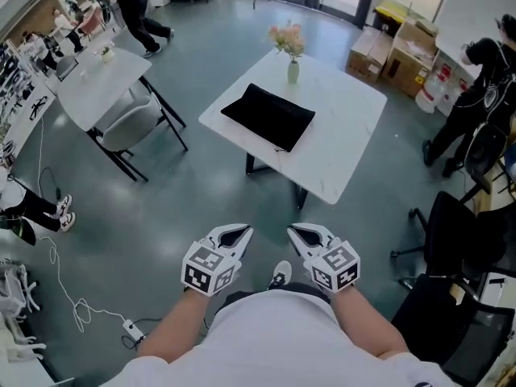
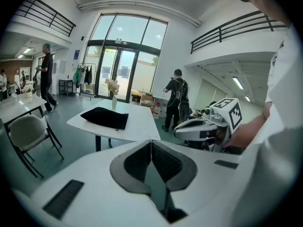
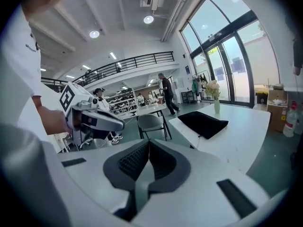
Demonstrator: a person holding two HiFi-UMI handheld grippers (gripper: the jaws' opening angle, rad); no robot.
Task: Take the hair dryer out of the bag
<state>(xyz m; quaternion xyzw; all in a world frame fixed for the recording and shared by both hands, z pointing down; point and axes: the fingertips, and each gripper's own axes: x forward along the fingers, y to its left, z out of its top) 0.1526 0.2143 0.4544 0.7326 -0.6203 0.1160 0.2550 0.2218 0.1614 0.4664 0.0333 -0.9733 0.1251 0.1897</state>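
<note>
the hair dryer itself does not show; going by the task, it is probably inside the black bag [image 1: 268, 117]. the bag lies flat on the white table [image 1: 347, 135], on the side nearer the person, with a vase of flowers [image 1: 293, 69] just behind it. the bag's long side runs across the person's line of sight, slanting from far left to near right. which end opens cannot be told from here.

the bag lies straight ahead of both grippers and well apart from them, with floor between. the left gripper [image 1: 239, 231] and the right gripper [image 1: 301, 231] are side by side at the person's waist, each with its jaws pressed together on nothing. neither is clearly the nearer, since the bag lies about midway between their lines. the coming move likely calls for getting forward to the table's near edge.
</note>
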